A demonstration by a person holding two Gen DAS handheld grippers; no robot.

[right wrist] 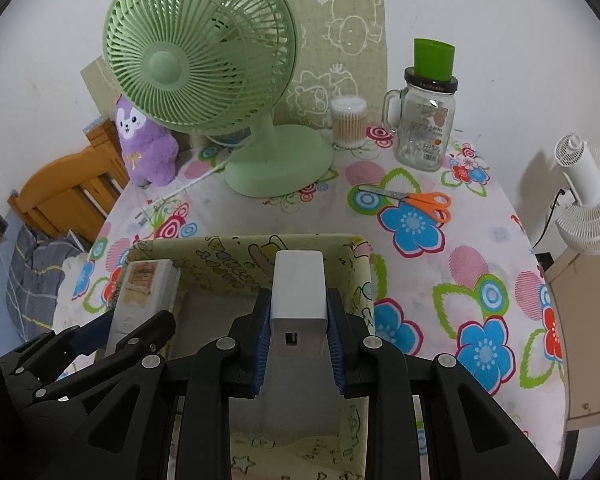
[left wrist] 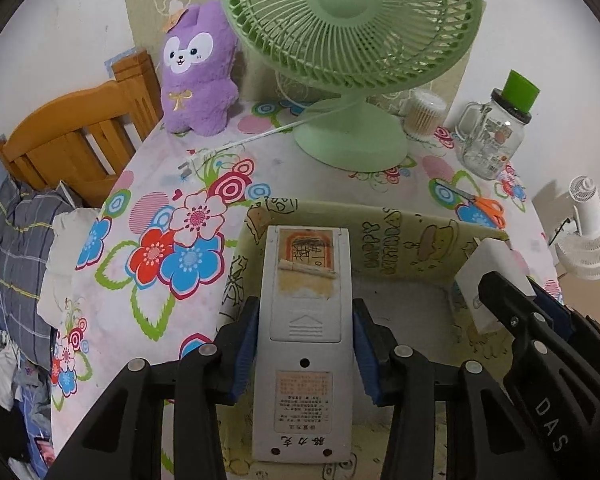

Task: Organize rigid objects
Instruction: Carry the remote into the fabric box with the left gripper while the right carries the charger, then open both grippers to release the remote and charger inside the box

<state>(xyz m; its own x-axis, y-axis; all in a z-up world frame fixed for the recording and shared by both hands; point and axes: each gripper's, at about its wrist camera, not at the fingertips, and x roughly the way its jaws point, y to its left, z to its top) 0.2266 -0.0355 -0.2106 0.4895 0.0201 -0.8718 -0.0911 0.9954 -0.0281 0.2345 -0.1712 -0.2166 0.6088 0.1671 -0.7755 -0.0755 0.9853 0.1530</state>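
The left gripper (left wrist: 305,344) is clamped on a grey remote control (left wrist: 304,320), its blue pads pressing on the two long sides; the remote is held back side up, with a torn label near its far end, above the open top of the fabric storage box (left wrist: 380,216). The right gripper (right wrist: 299,336) is clamped on a white charger block (right wrist: 299,292) that has a port on the end facing the camera, and it too hangs over the box, nearer the right wall. In the right wrist view both things can be seen side by side above the box mouth, apart from each other.

Judging from this, the task is in its middle: two rigid things are picked up and brought over the box, yet neither is set down. The part of the box floor that shows looks bare, though the grippers hide much of it, so nothing can be told for sure about what already lies inside.

What seems left is to lower both things in and let go, then perhaps to gather what lies loose on the flowered worktop (right wrist: 480,264): the orange-handled scissors (right wrist: 420,202) to the right of the green fan (right wrist: 204,80), and possibly the cotton swab tub (right wrist: 349,122) and the glass jar mug (right wrist: 424,132) with a green cup upside down on its lid. Whether those belong to the task cannot be told. The purple plush toy (left wrist: 196,76) at the back is soft, so it probably stays where it is
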